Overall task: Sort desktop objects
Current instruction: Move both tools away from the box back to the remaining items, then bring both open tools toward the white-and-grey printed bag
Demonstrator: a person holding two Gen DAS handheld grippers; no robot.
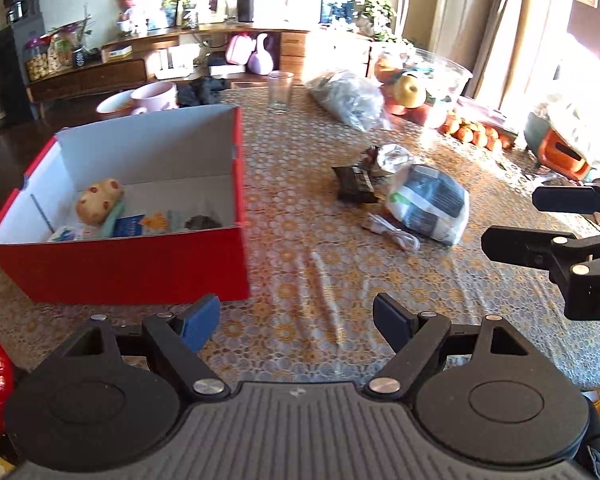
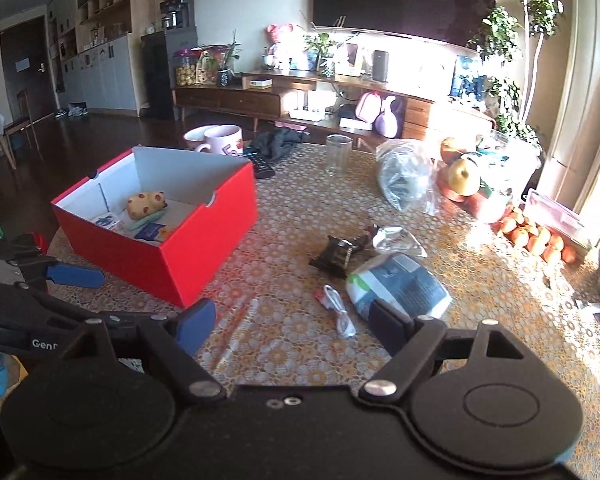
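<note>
Closest to the left wrist camera, the left tongs [image 1: 296, 322] stand spread wide with nothing between them, hovering over the patterned cloth of the round surface [image 1: 300, 280]. Ahead to the left sits a red cardboard box [image 1: 120, 264], white inside, its long axis running left to right. Inside lie a yellow spotted plush toy [image 1: 99, 200] and a few small packets whose print is too small to read. To the right of the box a cluster lies on the cloth: a white coiled cable [image 1: 392, 232], a white and dark bag [image 1: 430, 204] with unreadable print, and a dark wrapped bar [image 1: 354, 184]. The right tongs [image 1: 512, 222] reach in from the right edge, also spread and empty.

Nearest the right wrist camera, the right tongs [image 2: 292, 324] stand spread, empty, just short of the white coiled cable [image 2: 340, 312], whose long axis points away from the camera. The white and dark bag [image 2: 400, 284] lies just beside it, the dark wrapped bar [image 2: 336, 256] behind. The red cardboard box [image 2: 172, 252] sits at left, turned corner-on. The left tongs [image 2: 56, 264] enter from the left edge; their body carries the letters "GenR", cut off. A mug [image 2: 224, 140] behind the box bears red marks that cannot be read.
</note>
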